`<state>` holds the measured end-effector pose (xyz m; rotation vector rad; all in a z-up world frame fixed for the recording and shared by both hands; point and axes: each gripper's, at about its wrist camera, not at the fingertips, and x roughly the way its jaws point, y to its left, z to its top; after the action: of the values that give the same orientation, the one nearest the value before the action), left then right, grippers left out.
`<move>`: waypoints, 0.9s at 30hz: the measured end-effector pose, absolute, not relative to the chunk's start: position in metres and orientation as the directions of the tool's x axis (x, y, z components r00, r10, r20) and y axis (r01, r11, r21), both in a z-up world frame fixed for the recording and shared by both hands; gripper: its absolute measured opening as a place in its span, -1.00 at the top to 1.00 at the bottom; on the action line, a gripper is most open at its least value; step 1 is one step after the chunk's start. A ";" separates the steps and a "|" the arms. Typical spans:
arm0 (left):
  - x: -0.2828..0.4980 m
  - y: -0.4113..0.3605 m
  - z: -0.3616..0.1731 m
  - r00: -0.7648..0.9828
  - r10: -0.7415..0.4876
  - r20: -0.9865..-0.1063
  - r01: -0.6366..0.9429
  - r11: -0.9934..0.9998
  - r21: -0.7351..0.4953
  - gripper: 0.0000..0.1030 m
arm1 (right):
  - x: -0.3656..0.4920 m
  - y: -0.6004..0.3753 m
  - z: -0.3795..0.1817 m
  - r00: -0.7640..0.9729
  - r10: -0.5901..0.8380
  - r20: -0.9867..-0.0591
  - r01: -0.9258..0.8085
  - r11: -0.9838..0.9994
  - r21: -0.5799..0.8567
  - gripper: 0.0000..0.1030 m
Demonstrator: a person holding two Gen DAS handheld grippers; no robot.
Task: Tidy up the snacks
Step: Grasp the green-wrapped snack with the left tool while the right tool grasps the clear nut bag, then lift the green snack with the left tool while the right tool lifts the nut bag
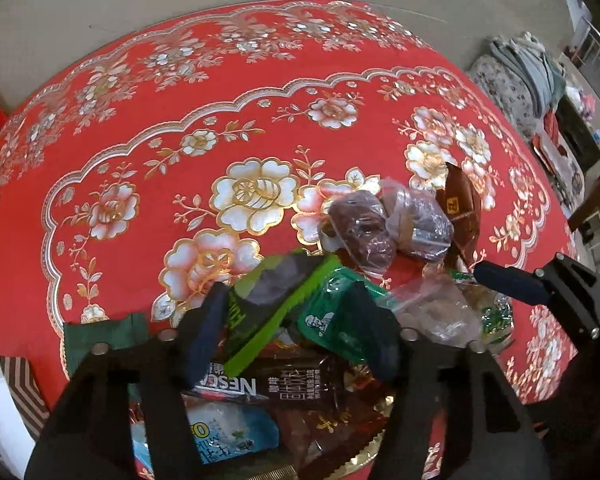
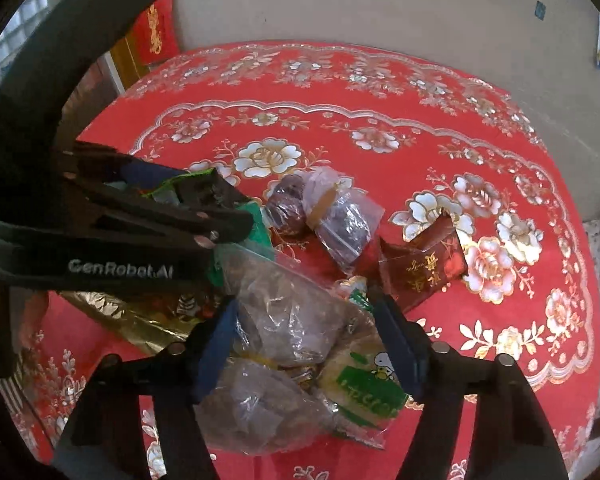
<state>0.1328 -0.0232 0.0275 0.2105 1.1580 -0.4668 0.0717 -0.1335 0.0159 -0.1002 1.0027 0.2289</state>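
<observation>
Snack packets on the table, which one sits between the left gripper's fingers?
The bright green packet with a serrated edge, tilted up between the left gripper fingers; the others lie around or beneath it.

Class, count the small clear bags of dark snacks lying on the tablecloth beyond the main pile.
2. One dark round snack bag lies left; the banded clear bag touches it on the right. Others may be hidden within the pile.

Red gold-flowered tablecloth (image 1: 260,92), lime-green packet (image 1: 284,312), possibly dark-brown sweets (image 2: 288,200)
</observation>
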 end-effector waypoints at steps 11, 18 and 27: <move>0.131 -0.014 0.037 0.343 -0.296 -0.891 0.437 0.891 -0.128 0.42 | 0.052 -0.143 0.030 0.557 0.249 -0.792 -0.269 0.957 0.111 0.53; 0.122 0.005 0.059 0.411 -0.296 -0.863 0.402 0.908 -0.120 0.42 | 0.043 -0.141 0.034 0.582 0.280 -0.763 -0.272 0.952 0.142 0.55; 0.102 0.026 0.079 0.448 -0.323 -0.833 0.377 0.914 -0.151 0.42 | 0.028 -0.123 0.053 0.613 0.299 -0.731 -0.306 0.943 0.130 0.58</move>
<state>0.1025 0.0265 0.0792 0.0589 1.0175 -0.4338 0.0275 -0.1226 0.0528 -0.0082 0.8409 0.3489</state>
